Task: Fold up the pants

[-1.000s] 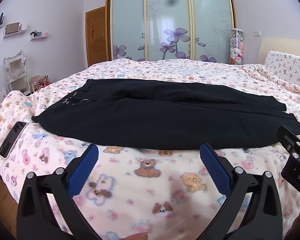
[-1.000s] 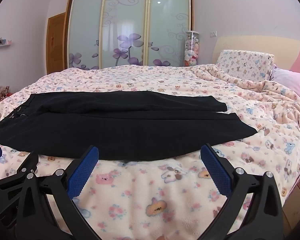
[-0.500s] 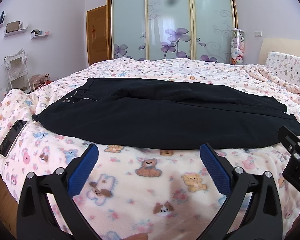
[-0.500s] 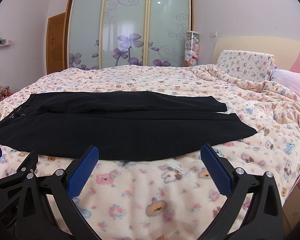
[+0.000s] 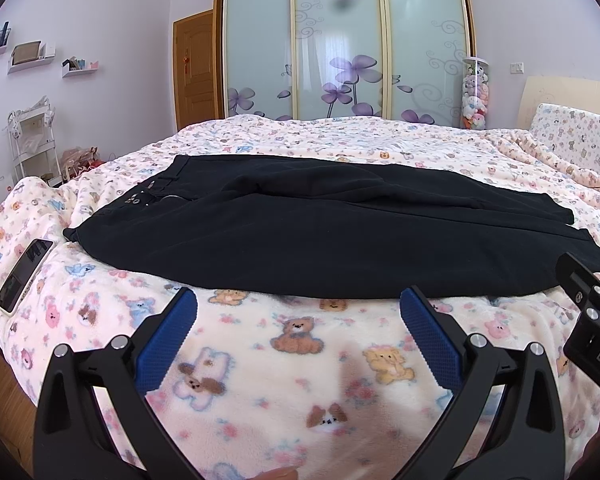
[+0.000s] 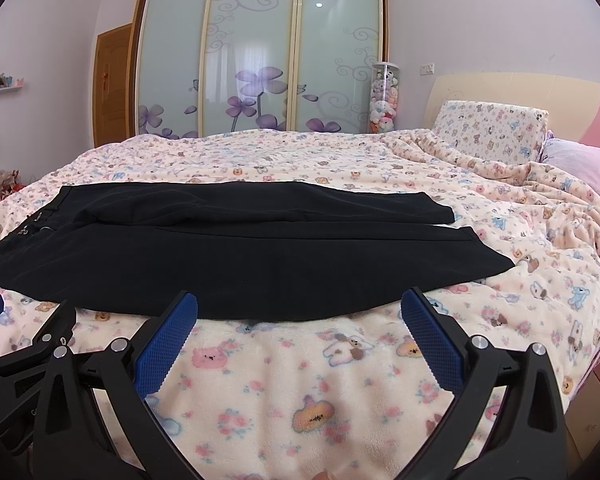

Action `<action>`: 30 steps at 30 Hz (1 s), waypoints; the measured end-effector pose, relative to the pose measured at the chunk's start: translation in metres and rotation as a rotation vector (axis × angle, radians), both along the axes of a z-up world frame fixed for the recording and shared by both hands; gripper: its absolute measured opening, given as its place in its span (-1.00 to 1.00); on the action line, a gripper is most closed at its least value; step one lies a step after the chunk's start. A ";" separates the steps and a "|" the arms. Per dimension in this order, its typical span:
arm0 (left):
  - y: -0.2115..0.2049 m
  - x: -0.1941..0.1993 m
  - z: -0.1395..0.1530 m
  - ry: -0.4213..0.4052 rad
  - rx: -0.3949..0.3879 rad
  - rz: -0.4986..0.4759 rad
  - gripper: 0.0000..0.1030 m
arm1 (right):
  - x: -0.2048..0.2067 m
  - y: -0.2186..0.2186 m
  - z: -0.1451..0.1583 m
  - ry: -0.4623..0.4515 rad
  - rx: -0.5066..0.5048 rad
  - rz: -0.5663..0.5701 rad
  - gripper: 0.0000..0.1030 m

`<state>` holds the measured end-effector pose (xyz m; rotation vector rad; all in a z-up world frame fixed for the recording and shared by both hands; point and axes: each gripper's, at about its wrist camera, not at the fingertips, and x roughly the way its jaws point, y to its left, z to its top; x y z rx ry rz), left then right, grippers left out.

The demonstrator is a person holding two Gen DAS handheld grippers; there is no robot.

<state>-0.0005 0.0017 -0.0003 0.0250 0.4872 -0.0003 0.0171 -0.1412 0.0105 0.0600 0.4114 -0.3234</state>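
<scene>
The black pants lie flat across the bed, on its teddy-bear blanket, waistband to the left and the leg hems to the right. The far leg rests partly over the near one, its hem stopping short of the near leg's hem. The left gripper hovers just short of the pants' near edge with its jaws wide apart and nothing between the blue pads. The right gripper hangs beside it to the right, jaws likewise spread and empty, fingertips near the same edge. A phone lies on the blanket left of the waistband, apart from it. Small metal fittings at the waistband look like buttons, though they are too small to be sure.
</scene>
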 end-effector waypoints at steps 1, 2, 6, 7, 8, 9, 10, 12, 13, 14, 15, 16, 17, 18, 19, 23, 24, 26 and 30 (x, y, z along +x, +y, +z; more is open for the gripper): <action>0.000 0.000 0.000 0.000 0.000 -0.001 0.96 | 0.000 0.000 0.000 0.000 0.000 0.000 0.97; 0.000 0.000 0.000 0.001 -0.001 -0.002 0.96 | 0.000 0.000 0.000 0.000 0.000 0.000 0.97; 0.004 0.003 0.001 0.012 -0.019 -0.023 0.96 | 0.000 0.000 0.000 0.000 0.000 0.000 0.97; 0.004 0.004 -0.001 0.012 -0.022 -0.020 0.96 | 0.000 0.000 0.000 0.000 -0.001 0.000 0.97; 0.005 0.004 -0.001 0.011 -0.031 -0.021 0.96 | 0.000 0.000 0.000 0.000 -0.001 0.000 0.97; 0.006 0.003 -0.001 0.010 -0.040 -0.027 0.96 | 0.000 0.000 0.000 0.000 -0.001 0.000 0.97; 0.007 0.003 -0.001 0.009 -0.049 -0.034 0.96 | 0.000 0.000 0.000 0.001 -0.001 0.000 0.97; 0.008 0.003 -0.001 0.012 -0.060 -0.040 0.96 | 0.000 0.000 0.000 0.001 -0.001 0.000 0.97; 0.008 0.003 -0.001 0.014 -0.062 -0.043 0.96 | 0.000 0.000 0.000 0.000 -0.001 0.000 0.97; 0.008 0.003 -0.001 0.015 -0.063 -0.042 0.96 | 0.000 0.000 0.000 0.000 -0.001 0.000 0.97; 0.008 0.004 -0.001 0.016 -0.063 -0.043 0.96 | 0.000 0.000 0.000 0.000 -0.001 0.000 0.97; 0.008 0.003 -0.001 0.015 -0.061 -0.041 0.96 | 0.000 0.000 0.000 0.000 -0.001 0.000 0.97; 0.008 0.004 -0.001 0.015 -0.060 -0.038 0.96 | 0.000 0.000 0.000 0.001 -0.001 0.000 0.97; 0.008 0.004 -0.001 0.014 -0.059 -0.036 0.96 | 0.000 0.000 0.000 0.001 -0.001 0.000 0.97; 0.008 0.004 -0.001 0.014 -0.059 -0.036 0.96 | 0.000 0.000 0.000 0.000 -0.001 0.000 0.97; 0.008 0.004 -0.001 0.013 -0.060 -0.036 0.96 | 0.000 0.000 0.000 0.000 -0.001 0.000 0.97; 0.008 0.004 -0.001 0.013 -0.061 -0.036 0.96 | 0.000 0.000 0.000 0.000 -0.001 0.000 0.97; 0.007 0.004 -0.001 0.010 -0.060 -0.035 0.96 | 0.000 0.000 0.000 0.000 -0.002 0.000 0.97; 0.006 0.003 -0.001 0.009 -0.059 -0.031 0.96 | 0.000 0.000 0.001 0.000 -0.002 0.000 0.97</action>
